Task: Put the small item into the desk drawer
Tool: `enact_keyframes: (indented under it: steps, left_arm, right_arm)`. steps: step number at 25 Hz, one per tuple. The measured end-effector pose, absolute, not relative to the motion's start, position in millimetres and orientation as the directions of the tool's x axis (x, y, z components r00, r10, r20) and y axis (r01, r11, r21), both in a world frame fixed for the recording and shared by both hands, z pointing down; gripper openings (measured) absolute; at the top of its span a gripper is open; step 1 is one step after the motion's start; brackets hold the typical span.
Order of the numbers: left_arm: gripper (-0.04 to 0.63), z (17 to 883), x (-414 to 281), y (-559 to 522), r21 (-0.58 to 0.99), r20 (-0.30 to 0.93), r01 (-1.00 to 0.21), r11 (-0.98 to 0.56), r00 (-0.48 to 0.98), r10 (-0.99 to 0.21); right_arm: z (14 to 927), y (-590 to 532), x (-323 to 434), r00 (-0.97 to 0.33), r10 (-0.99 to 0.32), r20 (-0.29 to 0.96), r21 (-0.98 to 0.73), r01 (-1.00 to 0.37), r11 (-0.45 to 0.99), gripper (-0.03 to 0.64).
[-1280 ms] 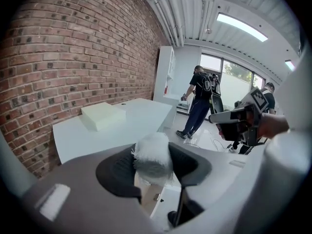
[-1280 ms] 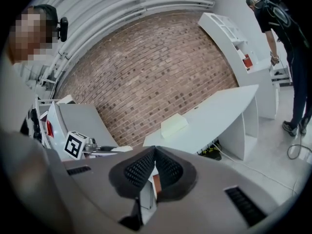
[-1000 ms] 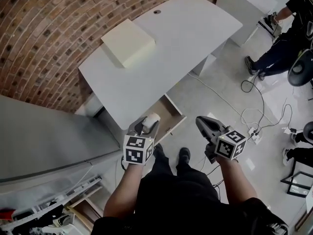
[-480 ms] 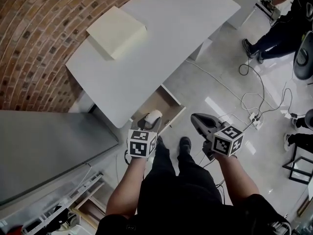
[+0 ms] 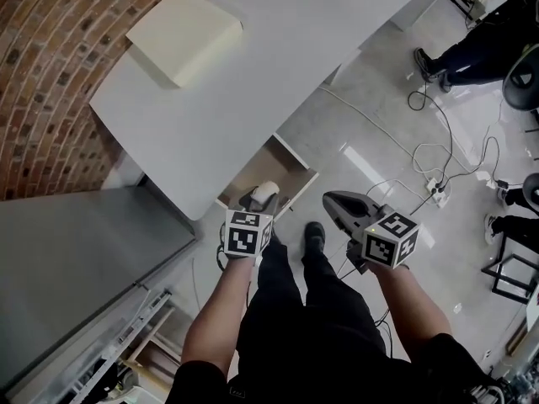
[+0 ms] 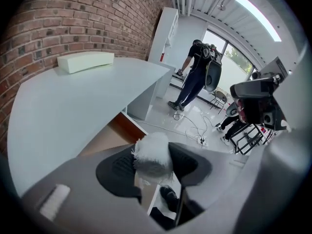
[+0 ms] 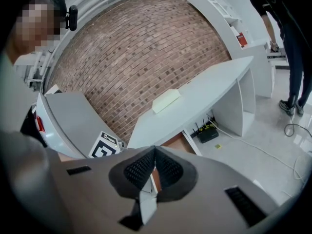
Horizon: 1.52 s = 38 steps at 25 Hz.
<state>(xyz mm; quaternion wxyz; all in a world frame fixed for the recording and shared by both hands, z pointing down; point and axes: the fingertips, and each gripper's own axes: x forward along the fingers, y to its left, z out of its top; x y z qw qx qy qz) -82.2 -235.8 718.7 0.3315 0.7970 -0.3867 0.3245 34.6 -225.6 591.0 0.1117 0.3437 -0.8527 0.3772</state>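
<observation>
left tongs (image 6: pixel 153 162): clamped on the small item (image 6: pixel 152 152), a white fuzzy roll
small item place: in left tongs, seen over near end of the open drawer (image 5: pixel 271 167)
right tongs (image 7: pixel 155 151): closed, pads together
drawer: pulled out from under bench (image 5: pixel 253 74) front edge
bench top: cream box (image 5: pixel 184 34)
markings: black-and-white square codes on left cube (image 5: pixel 246 234) and right cube (image 5: pixel 390 238)

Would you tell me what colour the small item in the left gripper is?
The small item is white, slightly frayed; the left gripper view shows it best.
</observation>
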Motion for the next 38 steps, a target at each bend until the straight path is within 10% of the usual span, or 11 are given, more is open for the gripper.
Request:
enact_keyframes:
  steps: [38]
  left_arm:
    - [0.196,973.9,-95.9,-242.9,0.316,0.927,-0.868,-0.384,0.369,-0.072]
  right_arm:
    - [742.5,-212.0,47.4,-0.734,-0.407,0.543,-0.661,-0.673,0.332,0.012]
